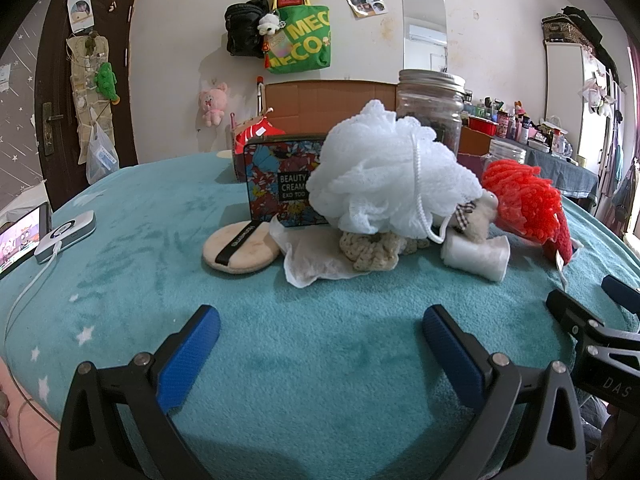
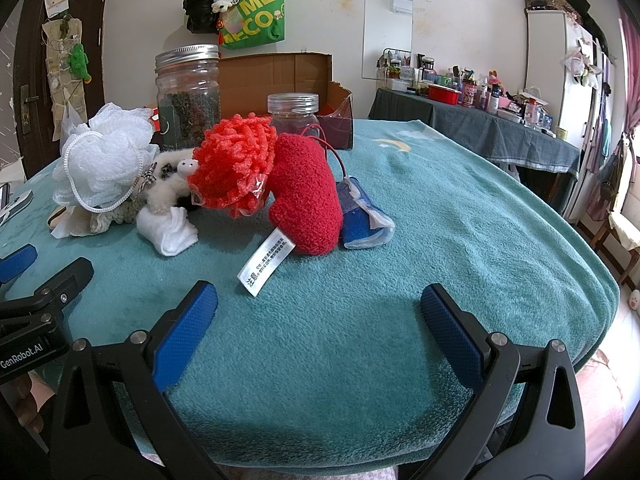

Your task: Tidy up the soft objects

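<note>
Both tongs, left (image 1: pixel 320 340) and right (image 2: pixel 318 320), are held spread and empty short of the pile mid-bench (image 2: pixel 440 208), where the squishy, light red plush (image 2: pixel 306 204) is probably best pinched across its fat middle.

The bath pouf (image 1: pixel 384 172) sits atop the knitted scrunchie (image 1: pixel 372 250), tin (image 1: pixel 280 180) behind-left, powder puff (image 1: pixel 240 250) left.

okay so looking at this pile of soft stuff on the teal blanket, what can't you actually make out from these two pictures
- Floral tin box: in the left wrist view the white mesh bath pouf covers its right end, cutting off its label.
- Beige crocheted piece: mostly buried under the pouf, shape unclear.
- Blue packet: half hidden behind the red plush heart in the right wrist view.
- White care tag: print too small.
</note>
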Tool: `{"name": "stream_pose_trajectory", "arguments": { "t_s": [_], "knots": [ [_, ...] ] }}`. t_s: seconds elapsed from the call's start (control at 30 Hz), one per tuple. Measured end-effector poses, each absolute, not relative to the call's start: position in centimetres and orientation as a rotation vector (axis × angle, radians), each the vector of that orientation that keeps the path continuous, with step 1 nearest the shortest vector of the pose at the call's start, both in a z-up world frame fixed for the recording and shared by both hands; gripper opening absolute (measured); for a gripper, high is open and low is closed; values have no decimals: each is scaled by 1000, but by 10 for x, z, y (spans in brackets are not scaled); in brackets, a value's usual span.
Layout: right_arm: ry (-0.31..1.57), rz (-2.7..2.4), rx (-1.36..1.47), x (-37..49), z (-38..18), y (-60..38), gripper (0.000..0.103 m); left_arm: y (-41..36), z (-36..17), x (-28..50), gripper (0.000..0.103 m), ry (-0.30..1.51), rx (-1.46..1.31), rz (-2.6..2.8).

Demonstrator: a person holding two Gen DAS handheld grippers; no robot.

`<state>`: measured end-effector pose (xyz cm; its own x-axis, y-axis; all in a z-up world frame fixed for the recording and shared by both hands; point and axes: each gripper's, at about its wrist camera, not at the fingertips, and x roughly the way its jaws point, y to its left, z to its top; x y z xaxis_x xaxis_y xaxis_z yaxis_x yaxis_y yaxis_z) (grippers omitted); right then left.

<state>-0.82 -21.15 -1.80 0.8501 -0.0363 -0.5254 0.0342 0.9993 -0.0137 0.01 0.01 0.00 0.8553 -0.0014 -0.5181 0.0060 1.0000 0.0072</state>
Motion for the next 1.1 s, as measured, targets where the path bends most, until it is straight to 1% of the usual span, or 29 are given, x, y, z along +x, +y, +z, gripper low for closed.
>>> {"name": "stream_pose_trajectory", "arguments": {
  "t_s": [0.73, 0.93, 1.1],
  "knots": [
    [568, -26, 5, -9, -17, -212, 103, 0, 1, 0, 103, 555, -2, -10],
    [584, 8, 30, -3, -4, -218, 103, 5, 24, 1, 103, 522, -26, -44],
    [531, 45, 36, 0, 22, -226, 103, -2, 44, 8, 103, 484, -21, -90]
  ]
}}
